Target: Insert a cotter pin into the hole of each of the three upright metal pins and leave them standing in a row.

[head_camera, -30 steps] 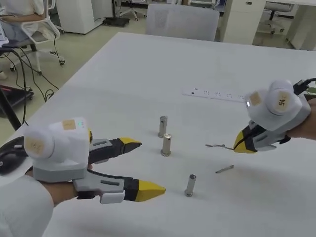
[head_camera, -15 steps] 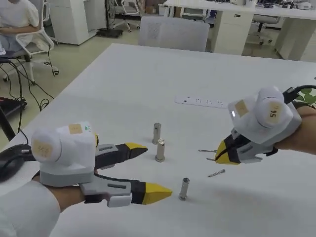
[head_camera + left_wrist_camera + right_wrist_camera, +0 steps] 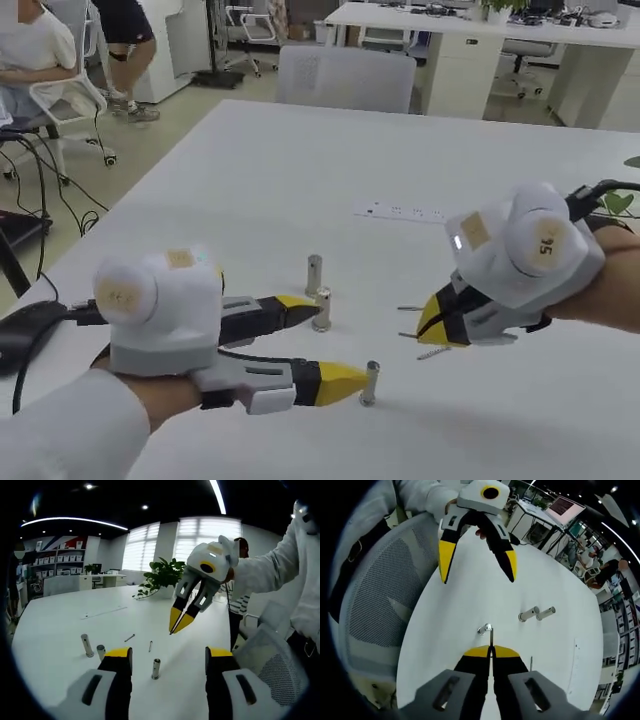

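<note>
The right hand-held gripper (image 3: 491,652) has its yellow-tipped jaws pressed together on a thin grey wire cotter pin (image 3: 491,637). The wire's free end sticks out past the tips and points at the nearest short silver upright metal pin (image 3: 484,629). It is close to the pin's head, though I cannot tell whether it touches. The left hand-held gripper (image 3: 335,340) is spread wide and holds nothing, with its lower jaw tip just beside that same pin in the head view.

The step in hand looks like threading the first cotter pin. To do it well, the left jaws should close low on the pin's shank to steady it. That leaves the cross-hole near the top uncovered and turned toward the wire; the hole itself is too small to make out. The wire should come in level, along the hole's axis and slowly, since it could bend or tip the pin over.

The other two upright metal pins (image 3: 314,275) stand behind on the white desk (image 3: 250,180). Two loose cotter pins (image 3: 410,309) lie near the right hand-held gripper.
</note>
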`<state>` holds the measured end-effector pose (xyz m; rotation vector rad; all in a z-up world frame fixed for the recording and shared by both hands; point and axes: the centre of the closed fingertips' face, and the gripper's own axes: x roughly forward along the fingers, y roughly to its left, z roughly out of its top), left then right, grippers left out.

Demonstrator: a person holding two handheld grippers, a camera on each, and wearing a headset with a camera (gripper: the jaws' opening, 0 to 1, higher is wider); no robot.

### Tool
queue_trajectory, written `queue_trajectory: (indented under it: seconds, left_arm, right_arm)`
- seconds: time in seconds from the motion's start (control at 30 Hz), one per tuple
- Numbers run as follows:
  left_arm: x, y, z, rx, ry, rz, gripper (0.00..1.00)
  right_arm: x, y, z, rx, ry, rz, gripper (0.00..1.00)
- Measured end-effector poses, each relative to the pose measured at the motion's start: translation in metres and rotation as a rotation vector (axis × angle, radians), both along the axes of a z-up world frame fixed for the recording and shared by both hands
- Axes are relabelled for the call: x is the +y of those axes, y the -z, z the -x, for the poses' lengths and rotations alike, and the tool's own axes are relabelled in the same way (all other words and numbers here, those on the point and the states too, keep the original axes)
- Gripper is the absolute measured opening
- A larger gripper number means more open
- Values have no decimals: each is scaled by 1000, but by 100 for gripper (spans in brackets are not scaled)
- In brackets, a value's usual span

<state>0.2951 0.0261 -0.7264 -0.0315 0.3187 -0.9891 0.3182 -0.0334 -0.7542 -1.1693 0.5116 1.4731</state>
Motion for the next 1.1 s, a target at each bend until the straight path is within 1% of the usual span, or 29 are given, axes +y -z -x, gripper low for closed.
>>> queue_trajectory:
  seconds: [0.03,0.07,0.1,0.13,0.17,0.2,0.23,0.3,0.33,0.37,0.43,0.5,0.53,0.6,0.67,0.7,0.73,0.97,1.03,1.1]
  left_arm:
    - [-1,0,0,9,-1,4,55]
    - [-3,0,1,24,2,6,53]
    - [-5,1,2,33,6,2,51]
    - [-7,3,4,51,12,-5,48]
    - [-8,3,5,57,14,-7,46]
    - [-11,5,7,77,18,-8,44]
    - [-12,5,7,84,14,-6,42]
    - [-15,6,8,115,8,13,40]
    - [-16,6,9,130,4,26,39]
    - [-17,8,8,141,0,30,38]
    - [-19,9,8,171,-12,48,36]
    - [-21,10,8,200,-18,63,32]
    - [-21,9,7,206,-21,71,30]
    - [-23,9,6,238,-37,98,30]
    - [-25,8,5,270,-47,128,28]
    - [-26,7,5,276,-48,135,26]
    - [-27,7,5,291,-52,143,25]
    - [-34,12,5,355,-57,159,17]
    - [-37,12,6,366,-50,172,14]
    - [-40,12,6,374,-53,184,13]
  right_arm:
    - [1,-1,1,-2,-2,-2,2]
    - [2,-2,3,-6,-5,-5,2]
    - [2,-2,5,-10,-9,-7,2]
    - [3,-3,7,-12,-12,-12,2]
    - [4,-4,7,-14,-13,-14,2]
    - [5,-4,9,-20,-17,-17,2]
    - [6,-5,10,-28,-21,-21,2]
    - [9,-7,12,-50,-30,-34,2]
    - [10,-7,15,-50,-30,-40,2]
    - [11,-7,16,-50,-32,-46,2]
    - [12,-7,19,-67,-41,-47,2]
    - [13,-6,21,-68,-43,-48,2]
    - [13,-6,22,-68,-42,-52,2]
    - [14,-6,24,-79,-46,-53,2]
    - [15,-6,26,-78,-51,-54,2]
    - [15,-5,26,-79,-53,-52,2]
    - [14,-5,26,-85,-57,-49,2]
    - [17,-9,26,-94,-64,-59,2]
    - [17,-8,27,-96,-69,-58,2]
    - [18,-8,28,-94,-72,-57,2]
